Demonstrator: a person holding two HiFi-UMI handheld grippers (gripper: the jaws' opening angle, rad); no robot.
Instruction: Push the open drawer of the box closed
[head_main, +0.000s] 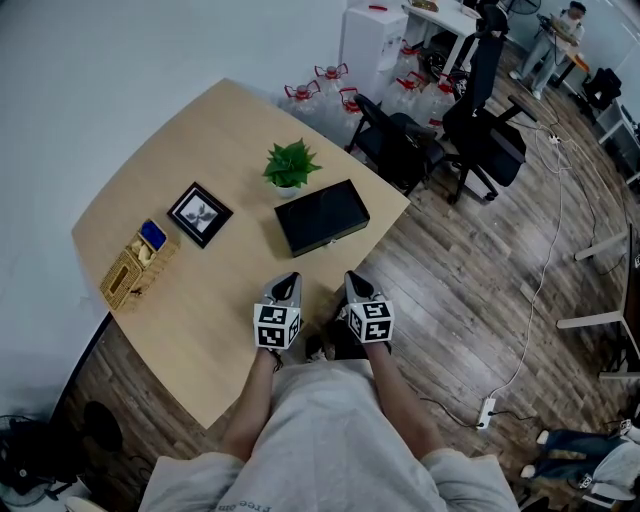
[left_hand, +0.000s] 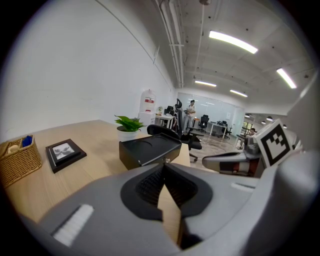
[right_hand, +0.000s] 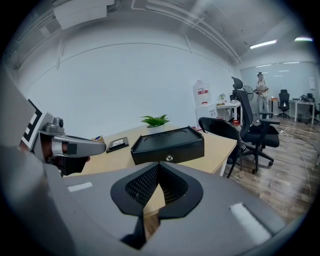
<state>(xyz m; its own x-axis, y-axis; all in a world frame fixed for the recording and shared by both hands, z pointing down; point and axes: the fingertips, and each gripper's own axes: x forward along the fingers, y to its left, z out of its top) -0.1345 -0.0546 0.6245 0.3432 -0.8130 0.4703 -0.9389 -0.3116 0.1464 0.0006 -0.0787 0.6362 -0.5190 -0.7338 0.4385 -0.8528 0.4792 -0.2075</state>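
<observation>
The left gripper (head_main: 288, 283) and right gripper (head_main: 357, 282) hung at the tabletop's (head_main: 200, 330) near edge, fingers pressed together, empty; the box (head_main: 322, 216) sat just beyond.

A: The box (head_main: 322, 217) looks matt black and smooth, likely plastic; its little knob (right_hand: 169, 158) gleams like metal.
B: The table (head_main: 200, 340) is pale wood, smooth with a soft sheen (the grain shows only faintly).
A: The basket (head_main: 128, 275) is rough woven wicker. The floor (head_main: 470, 290) is darker wood planking, slightly glossy.
B: The left gripper (left_hand: 164, 165) and right gripper (right_hand: 158, 165) have matt grey plastic shells; their pads (left_hand: 150, 186) are black and ribbed.
</observation>
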